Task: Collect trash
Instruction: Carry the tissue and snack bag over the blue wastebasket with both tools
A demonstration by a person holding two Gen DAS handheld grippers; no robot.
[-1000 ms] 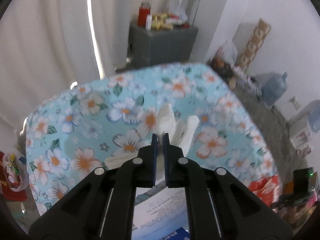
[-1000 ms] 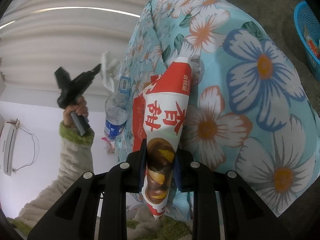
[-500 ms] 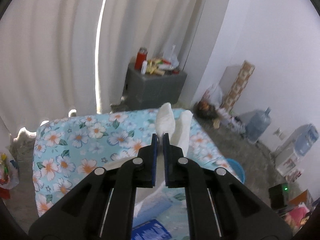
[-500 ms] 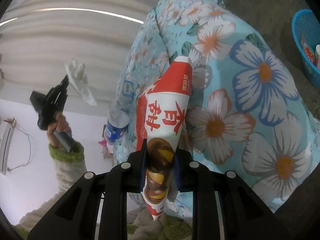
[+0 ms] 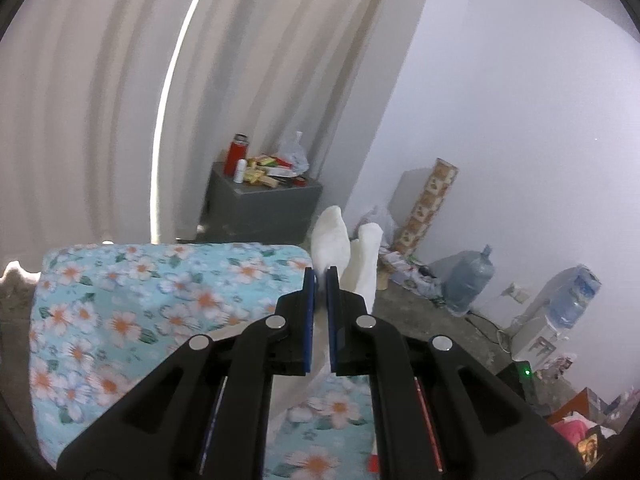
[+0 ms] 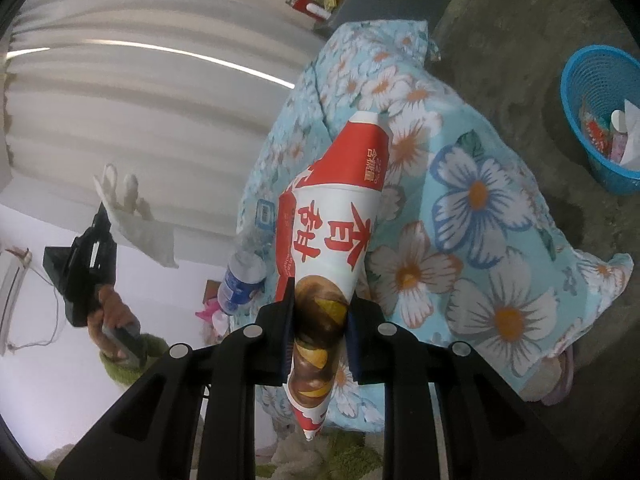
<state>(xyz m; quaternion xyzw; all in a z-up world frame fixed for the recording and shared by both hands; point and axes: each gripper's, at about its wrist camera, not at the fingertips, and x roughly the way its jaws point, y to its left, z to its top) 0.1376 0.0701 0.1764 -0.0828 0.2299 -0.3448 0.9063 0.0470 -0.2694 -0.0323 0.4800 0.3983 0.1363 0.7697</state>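
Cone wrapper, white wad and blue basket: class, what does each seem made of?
Cone wrapper: probably coated paper, glossy print, creased seam. White wad: likely soft tissue, matte, crumpled folds. Blue basket: apparently moulded plastic, open mesh wall.

Two water jugs, one basket

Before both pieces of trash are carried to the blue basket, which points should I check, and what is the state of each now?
1. Left gripper shut on the white tissue: ok.
2. Right gripper shut on the red and white cone wrapper: ok.
3. Tissue lifted clear of the flowered cloth: ok.
4. Blue basket in view and has room: ok.
5. Plastic bottle collected: not ok, it lies on the cloth.
6. Wrapper's grip firm enough: cannot tell.
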